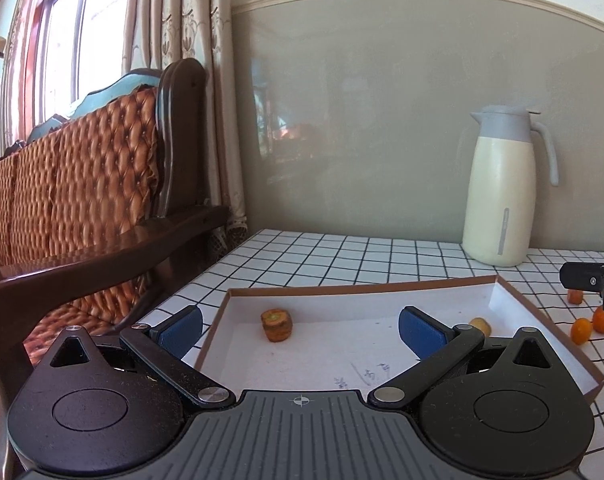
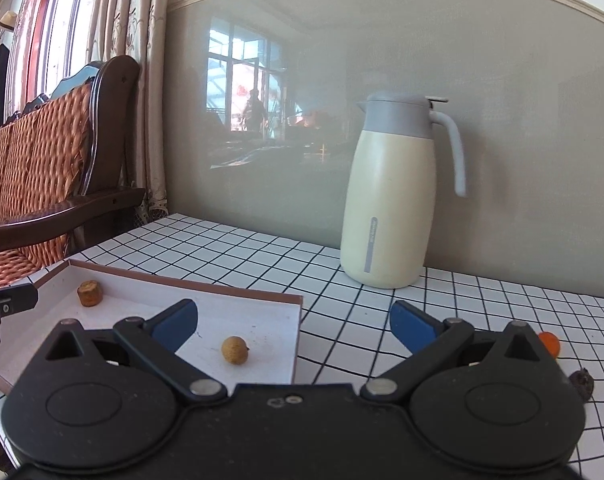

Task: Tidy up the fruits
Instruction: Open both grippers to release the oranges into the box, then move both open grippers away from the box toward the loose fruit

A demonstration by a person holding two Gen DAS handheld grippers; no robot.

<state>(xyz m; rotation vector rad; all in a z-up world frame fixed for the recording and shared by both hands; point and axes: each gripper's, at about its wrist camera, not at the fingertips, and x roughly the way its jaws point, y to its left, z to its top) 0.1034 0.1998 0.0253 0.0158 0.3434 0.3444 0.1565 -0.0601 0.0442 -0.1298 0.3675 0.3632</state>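
A shallow white box with a brown rim (image 1: 362, 286) (image 2: 261, 300) lies on the checked table. In it sit an orange-brown cut fruit piece (image 1: 277, 325) (image 2: 89, 293) and a small tan round fruit (image 1: 480, 324) (image 2: 235, 350). My left gripper (image 1: 299, 328) is open and empty over the box's near left part. My right gripper (image 2: 293, 326) is open and empty above the box's right edge. Small orange fruits (image 1: 581, 330) lie on the table right of the box. One orange fruit (image 2: 550, 343) and a dark shrivelled fruit (image 2: 580, 385) lie by the right gripper's right side.
A cream jug with a grey lid (image 1: 502, 188) (image 2: 394, 196) stands at the back by the wall. A wooden chair with an orange cushion (image 1: 81, 184) stands left of the table. The right gripper's finger shows at the right edge of the left wrist view (image 1: 590, 276).
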